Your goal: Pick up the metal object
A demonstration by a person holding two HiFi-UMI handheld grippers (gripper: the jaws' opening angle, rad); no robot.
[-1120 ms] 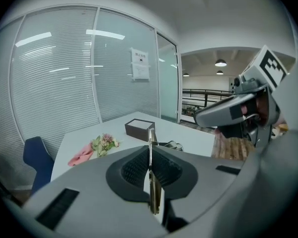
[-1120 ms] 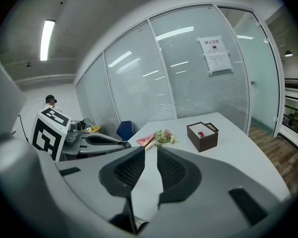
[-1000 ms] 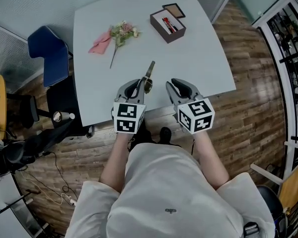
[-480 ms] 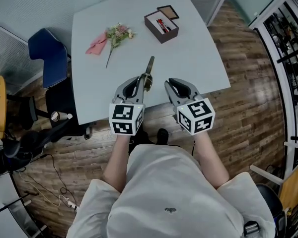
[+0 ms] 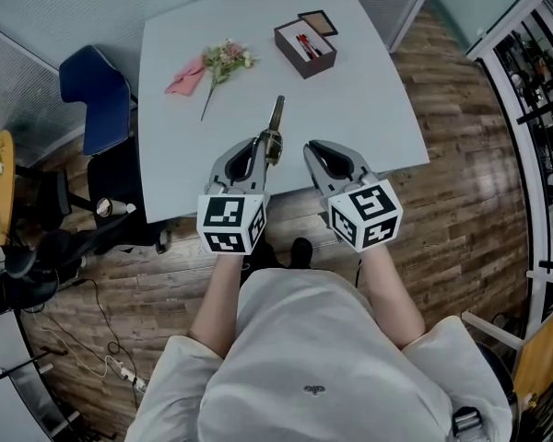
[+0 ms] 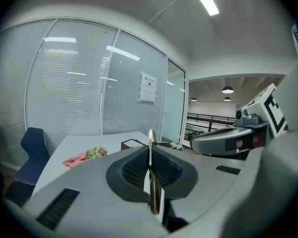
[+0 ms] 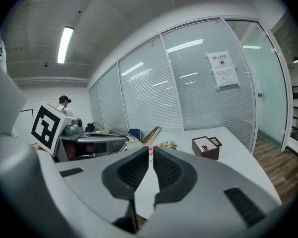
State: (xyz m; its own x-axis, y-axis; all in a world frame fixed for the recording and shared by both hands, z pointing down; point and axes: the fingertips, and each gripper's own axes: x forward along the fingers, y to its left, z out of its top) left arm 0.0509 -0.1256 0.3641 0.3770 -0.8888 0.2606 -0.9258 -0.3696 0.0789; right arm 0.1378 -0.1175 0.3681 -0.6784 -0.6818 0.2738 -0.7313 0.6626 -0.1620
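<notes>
Your left tool (image 5: 256, 147) is clenched on the slim metal object (image 5: 276, 116), held over the desk's (image 5: 369, 90) near edge. Your right tool (image 5: 315, 151) is empty, and its jaws, now a narrow gap apart, have just been closing.

The head view looks steeply down from above the person onto the surface (image 5: 369, 109), which fills the upper frame. The left gripper view and right gripper view sit close behind the left tool (image 5: 263, 145) and right tool (image 5: 311, 147), facing roughly level across it; all share the box (image 5: 306, 47), seemingly far off.
</notes>
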